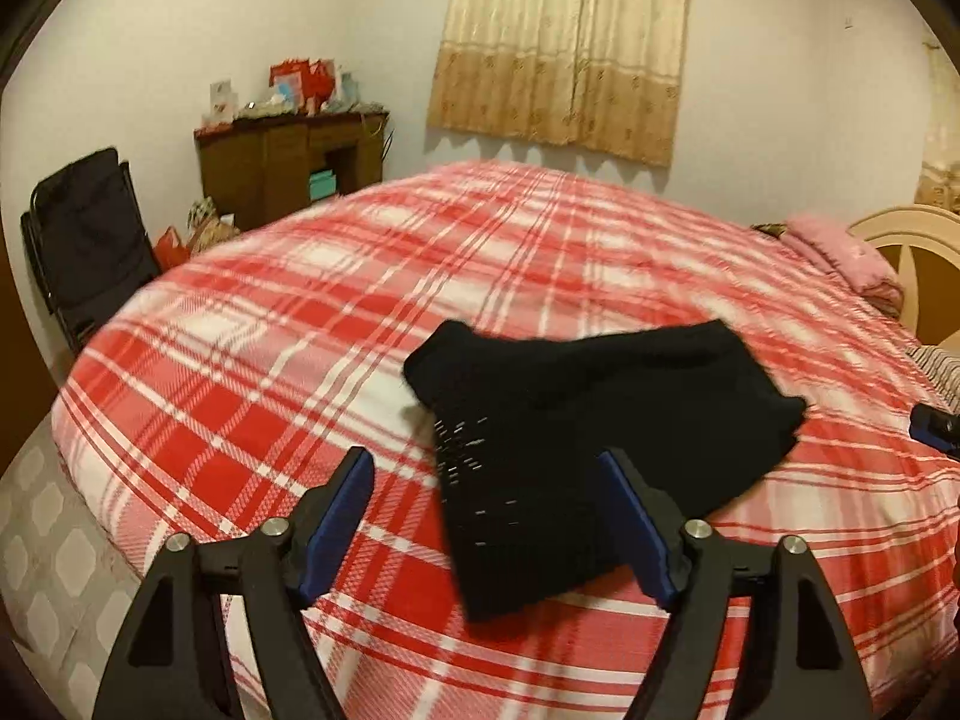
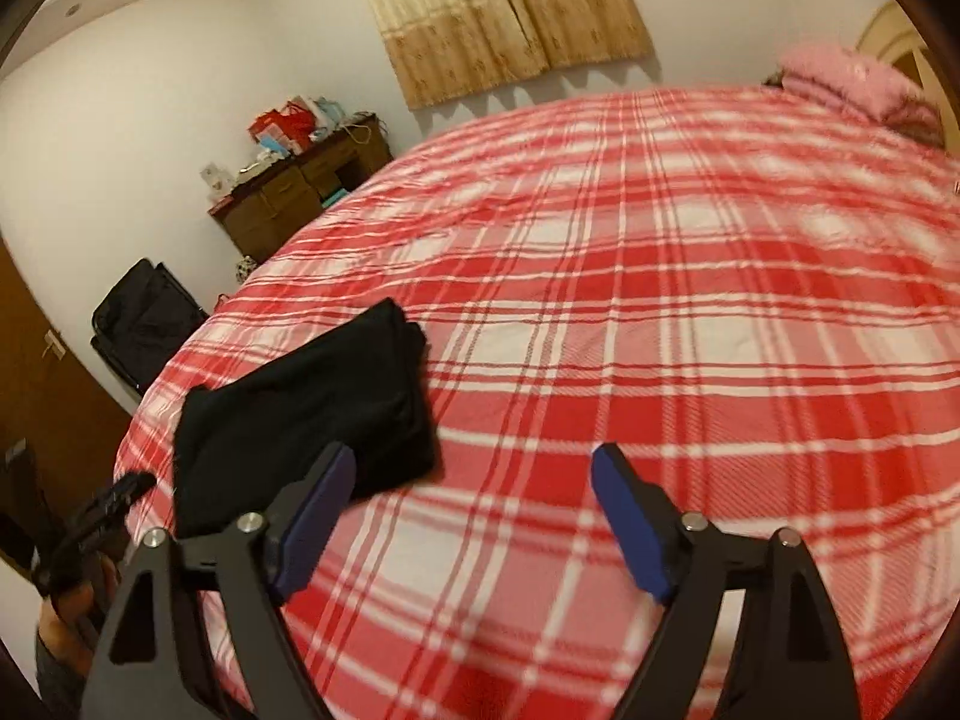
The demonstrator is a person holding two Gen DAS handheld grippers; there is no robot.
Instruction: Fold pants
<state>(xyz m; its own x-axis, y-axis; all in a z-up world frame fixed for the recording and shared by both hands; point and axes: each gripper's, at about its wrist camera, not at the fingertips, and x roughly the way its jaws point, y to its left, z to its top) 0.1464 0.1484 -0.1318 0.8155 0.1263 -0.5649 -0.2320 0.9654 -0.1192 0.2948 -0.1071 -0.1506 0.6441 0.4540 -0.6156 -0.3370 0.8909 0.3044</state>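
The black pants (image 1: 576, 438) lie folded into a compact bundle on the red and white plaid bed (image 1: 300, 324). My left gripper (image 1: 487, 468) is open and empty, raised above the near end of the bundle. In the right wrist view the pants (image 2: 306, 414) lie at the left on the bed (image 2: 660, 330). My right gripper (image 2: 471, 474) is open and empty above bare bedspread, its left finger (image 2: 318, 504) over the bundle's near right corner. The left gripper (image 2: 114, 501) shows at the far left edge; the right gripper's tip (image 1: 936, 429) shows at the right edge of the left wrist view.
A pink pillow (image 1: 840, 252) and cream headboard (image 1: 918, 252) are at the far right. A brown cabinet (image 1: 288, 162) with clutter, a black folding chair (image 1: 90, 246) and bags stand by the far wall. A curtain (image 1: 564, 42) hangs behind the bed.
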